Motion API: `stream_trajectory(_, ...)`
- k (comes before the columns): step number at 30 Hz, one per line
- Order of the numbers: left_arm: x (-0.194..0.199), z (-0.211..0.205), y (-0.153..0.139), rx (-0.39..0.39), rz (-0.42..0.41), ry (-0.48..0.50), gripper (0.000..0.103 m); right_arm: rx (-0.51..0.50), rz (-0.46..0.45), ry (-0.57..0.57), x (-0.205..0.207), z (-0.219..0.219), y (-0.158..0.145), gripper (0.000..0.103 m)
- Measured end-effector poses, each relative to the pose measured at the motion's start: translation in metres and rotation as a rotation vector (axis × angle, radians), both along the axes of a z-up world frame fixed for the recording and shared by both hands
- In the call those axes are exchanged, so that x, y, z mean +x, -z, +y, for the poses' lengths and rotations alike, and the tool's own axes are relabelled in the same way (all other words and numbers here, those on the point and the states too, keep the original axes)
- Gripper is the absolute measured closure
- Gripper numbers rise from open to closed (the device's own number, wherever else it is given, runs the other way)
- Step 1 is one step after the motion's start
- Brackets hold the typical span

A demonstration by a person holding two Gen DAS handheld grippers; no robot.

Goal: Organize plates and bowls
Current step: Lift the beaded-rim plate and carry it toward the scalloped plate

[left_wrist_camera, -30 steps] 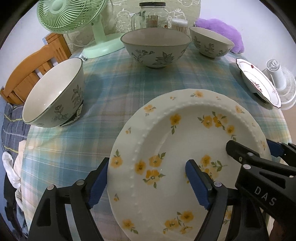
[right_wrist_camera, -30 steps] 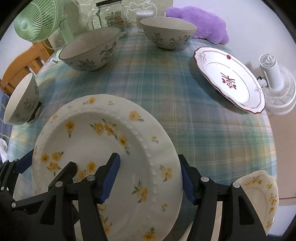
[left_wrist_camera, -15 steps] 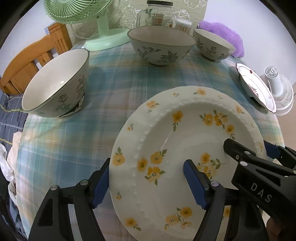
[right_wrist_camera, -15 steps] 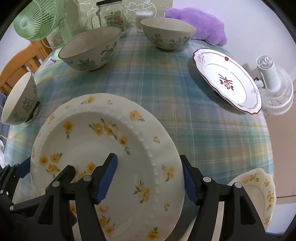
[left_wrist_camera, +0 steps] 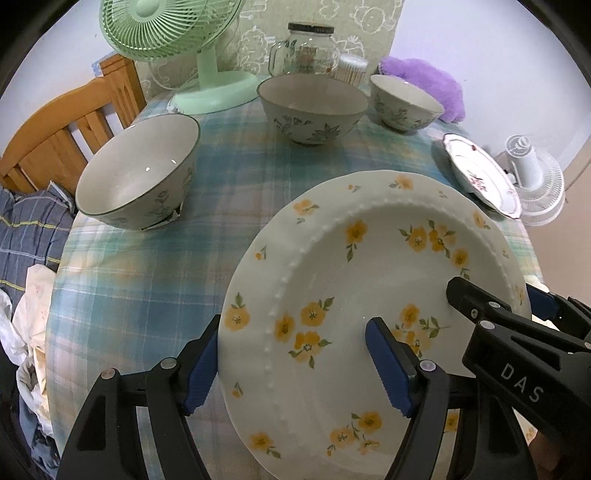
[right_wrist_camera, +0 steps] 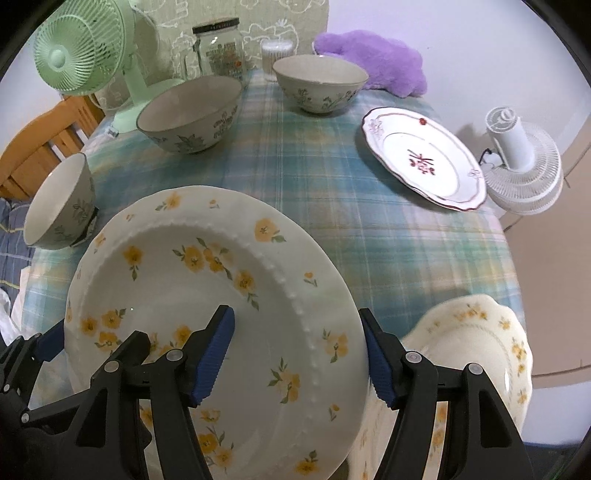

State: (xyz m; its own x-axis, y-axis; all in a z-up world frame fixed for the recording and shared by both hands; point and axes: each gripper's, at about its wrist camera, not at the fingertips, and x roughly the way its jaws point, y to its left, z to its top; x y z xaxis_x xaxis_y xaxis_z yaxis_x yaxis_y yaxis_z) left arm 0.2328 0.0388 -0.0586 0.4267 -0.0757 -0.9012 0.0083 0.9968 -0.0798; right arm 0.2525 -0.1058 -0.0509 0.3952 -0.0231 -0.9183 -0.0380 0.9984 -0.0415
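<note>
At the far left a slatted wooden chair back (left_wrist_camera: 55, 136) stands beyond the tabletop (left_wrist_camera: 147, 277), which wears a soft blue-green checked cloth. On its left edge a glazed ceramic bowl with a dark rim and leaf print (left_wrist_camera: 136, 173) sits tilted, propped on something small under its foot. Behind it are a pale green plastic fan (left_wrist_camera: 166, 29) with a wire grille and a clear glass jar with a black lid (left_wrist_camera: 306, 48).

My left tongs (left_wrist_camera: 293, 328) point steeply down. Their jaws have just been closing and now grip the round white plate with yellow flowers and a beaded ridge (left_wrist_camera: 369, 258), one ribbed blue pad at its left rim and one on the smooth well. The plate is near me, raised and tilted above the cloth.

My right tongs (right_wrist_camera: 295, 317), also steeply down, clamp the same plate at its right rim, at a middling spread.

Far centre stand a wide leaf-printed bowl (left_wrist_camera: 312, 107) and a smaller matching bowl (left_wrist_camera: 404, 103). To the right lies a wavy-edged white plate with red trim (right_wrist_camera: 421, 158). A cream scalloped plate (right_wrist_camera: 480, 350) sits near right.
</note>
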Motion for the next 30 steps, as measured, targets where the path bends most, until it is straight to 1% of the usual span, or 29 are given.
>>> stream_trajectory(7, -0.023, -0.003, -0.014, -0.019, -0.014, 0.062, 0.028, -0.015, -0.022, 0.065, -0.033, -0.004, -0.021, 0.033)
stream_trajectory(11, -0.037, -0.008, -0.018, -0.032, -0.012, 0.086, 0.028, -0.023, -0.029, 0.093, -0.051, -0.009, -0.027, 0.033)
stream_trajectory(15, -0.044, -0.017, -0.020, -0.063, -0.006, 0.114, 0.028, -0.026, -0.032, 0.123, -0.065, -0.019, -0.031, 0.033)
stream_trajectory(21, -0.050, -0.044, -0.020, -0.074, -0.020, 0.132, 0.028, -0.040, -0.044, 0.146, -0.076, -0.044, -0.033, 0.033)
stream_trajectory(30, -0.046, -0.097, -0.017, -0.079, 0.002, 0.104, 0.028, -0.036, -0.027, 0.132, -0.070, -0.097, -0.031, 0.033)
